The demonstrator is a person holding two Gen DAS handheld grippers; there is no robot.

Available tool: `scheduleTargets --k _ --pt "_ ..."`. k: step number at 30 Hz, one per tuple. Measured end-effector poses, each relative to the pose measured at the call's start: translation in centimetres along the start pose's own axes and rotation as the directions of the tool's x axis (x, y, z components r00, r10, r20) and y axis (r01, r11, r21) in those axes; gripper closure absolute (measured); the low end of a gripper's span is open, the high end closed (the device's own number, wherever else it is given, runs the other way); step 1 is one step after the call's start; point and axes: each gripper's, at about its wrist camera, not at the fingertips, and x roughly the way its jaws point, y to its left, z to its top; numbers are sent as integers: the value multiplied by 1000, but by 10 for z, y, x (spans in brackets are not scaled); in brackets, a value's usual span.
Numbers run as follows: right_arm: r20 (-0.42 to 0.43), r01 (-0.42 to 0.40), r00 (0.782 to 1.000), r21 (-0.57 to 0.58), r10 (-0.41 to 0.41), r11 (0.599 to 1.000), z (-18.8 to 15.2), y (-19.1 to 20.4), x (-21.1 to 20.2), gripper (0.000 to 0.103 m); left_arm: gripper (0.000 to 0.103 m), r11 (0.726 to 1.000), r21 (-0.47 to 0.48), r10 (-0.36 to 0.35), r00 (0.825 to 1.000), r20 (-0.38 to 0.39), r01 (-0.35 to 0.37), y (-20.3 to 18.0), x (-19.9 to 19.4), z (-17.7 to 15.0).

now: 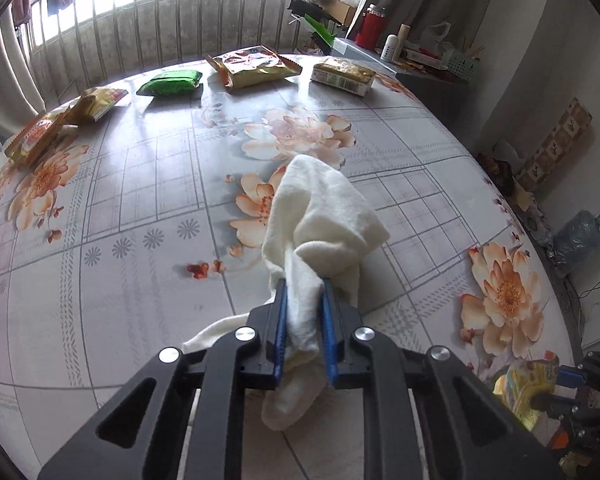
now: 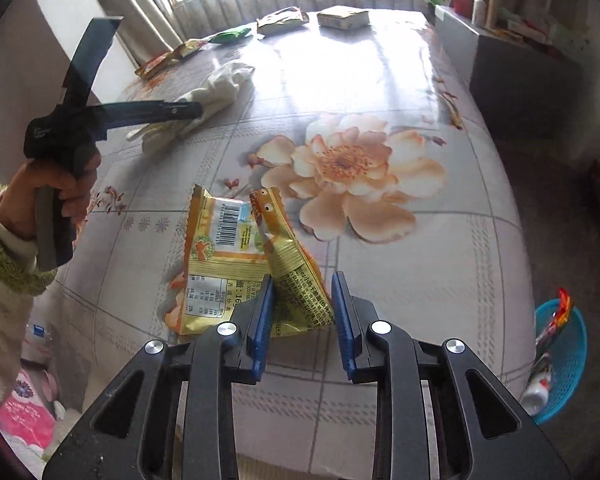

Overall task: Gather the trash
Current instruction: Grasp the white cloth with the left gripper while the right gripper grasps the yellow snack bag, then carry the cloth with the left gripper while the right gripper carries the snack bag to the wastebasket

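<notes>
A: Left gripper is clamped on the white cloth. It's soft and limp, bunched between the pads, the rest draped on the table.

B: And the right gripper?

A: Jaws narrowed around the yellow wrapper at the table's near edge, one creased fold between the pads; can't tell whether they press it. Likely light, crinkly and slippery, so grip the fold. The blue basket sits beside the table, right.
</notes>
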Motion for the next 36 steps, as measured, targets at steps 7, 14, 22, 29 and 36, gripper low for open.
scheduleTargets --k 7,14,22,29,36 --pt "57 -71 996 167 62 983 -22 -23 -14 87 91 999 -34 -37 999 30 38 -26 -34 -62" --pt "101 -140 988 262 117 955 -38 -30 -23 90 92 999 7 40 997 61 -40 -63 -56 -103" --pt "122 -154 985 301 122 941 -53 -34 -34 90 92 988 79 127 987 97 -135 -91 -67 -127" --pt "149 -171 981 324 128 930 -60 -40 -42 92 92 978 131 147 981 124 -163 -102 -73 -132" --pt "170 -169 978 329 118 929 -61 -43 -51 93 92 975 137 156 978 139 -175 -104 -77 -135"
